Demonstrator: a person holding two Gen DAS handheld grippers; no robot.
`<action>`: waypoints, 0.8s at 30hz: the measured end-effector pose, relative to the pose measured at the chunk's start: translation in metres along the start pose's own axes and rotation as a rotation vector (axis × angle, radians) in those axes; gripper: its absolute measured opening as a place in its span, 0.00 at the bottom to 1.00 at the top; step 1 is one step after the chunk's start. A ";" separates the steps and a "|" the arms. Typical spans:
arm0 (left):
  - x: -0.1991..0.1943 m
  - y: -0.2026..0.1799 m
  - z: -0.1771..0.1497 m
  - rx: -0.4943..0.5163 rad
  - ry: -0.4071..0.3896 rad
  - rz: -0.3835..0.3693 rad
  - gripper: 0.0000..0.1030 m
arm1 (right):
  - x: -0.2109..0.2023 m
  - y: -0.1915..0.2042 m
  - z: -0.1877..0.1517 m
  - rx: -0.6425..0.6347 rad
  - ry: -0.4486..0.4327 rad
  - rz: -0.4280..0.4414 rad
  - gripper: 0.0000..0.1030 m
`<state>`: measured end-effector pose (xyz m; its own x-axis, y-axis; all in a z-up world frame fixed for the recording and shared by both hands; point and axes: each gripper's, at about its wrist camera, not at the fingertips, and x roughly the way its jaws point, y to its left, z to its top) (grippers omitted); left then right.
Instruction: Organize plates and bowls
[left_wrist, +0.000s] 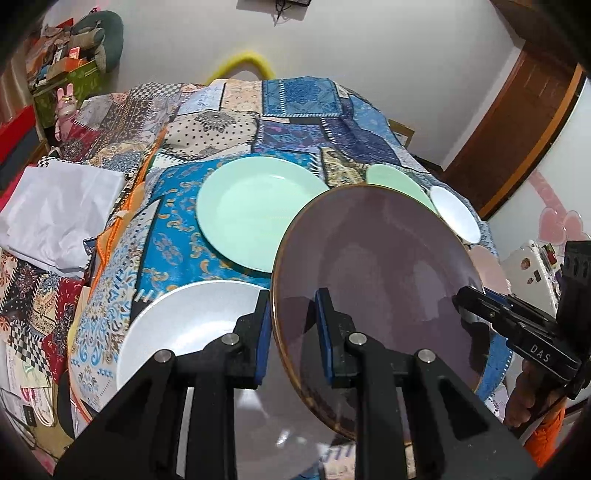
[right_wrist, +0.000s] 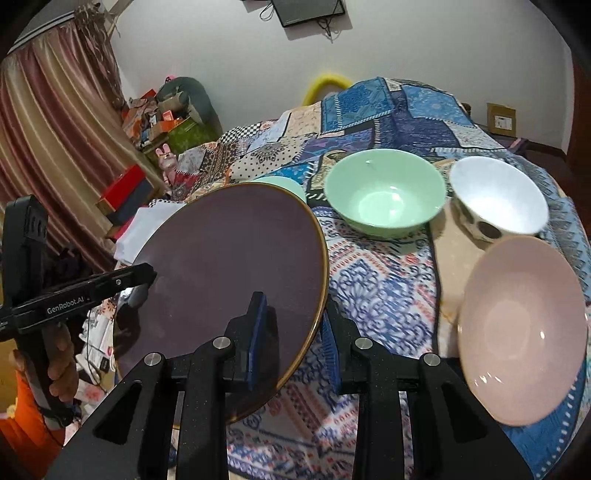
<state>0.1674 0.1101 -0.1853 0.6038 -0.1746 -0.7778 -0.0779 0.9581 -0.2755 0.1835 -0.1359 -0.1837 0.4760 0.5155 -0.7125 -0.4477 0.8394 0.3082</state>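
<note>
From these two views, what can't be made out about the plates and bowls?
- Green plate: near edge hidden behind the purple plate in the left view; only a sliver shows in the right view.
- White plate: near part covered by the left gripper.
- Green bowl and white bowl: left view shows only slivers behind the purple plate.
- Pink bowl: blurred in the right view.

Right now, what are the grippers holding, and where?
Both hold the purple plate by its rim: left gripper and right gripper on opposite edges.
</note>
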 end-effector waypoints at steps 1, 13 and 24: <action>-0.001 -0.003 -0.001 0.000 0.001 -0.002 0.21 | -0.003 -0.002 -0.002 0.002 -0.002 -0.002 0.25; 0.004 -0.042 -0.019 0.026 0.030 -0.031 0.21 | -0.023 -0.030 -0.026 0.064 -0.003 -0.022 0.25; 0.028 -0.063 -0.034 0.046 0.094 -0.050 0.21 | -0.027 -0.055 -0.049 0.116 0.023 -0.037 0.25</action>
<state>0.1625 0.0372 -0.2085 0.5291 -0.2411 -0.8136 -0.0112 0.9567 -0.2908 0.1584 -0.2043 -0.2123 0.4723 0.4809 -0.7387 -0.3390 0.8727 0.3514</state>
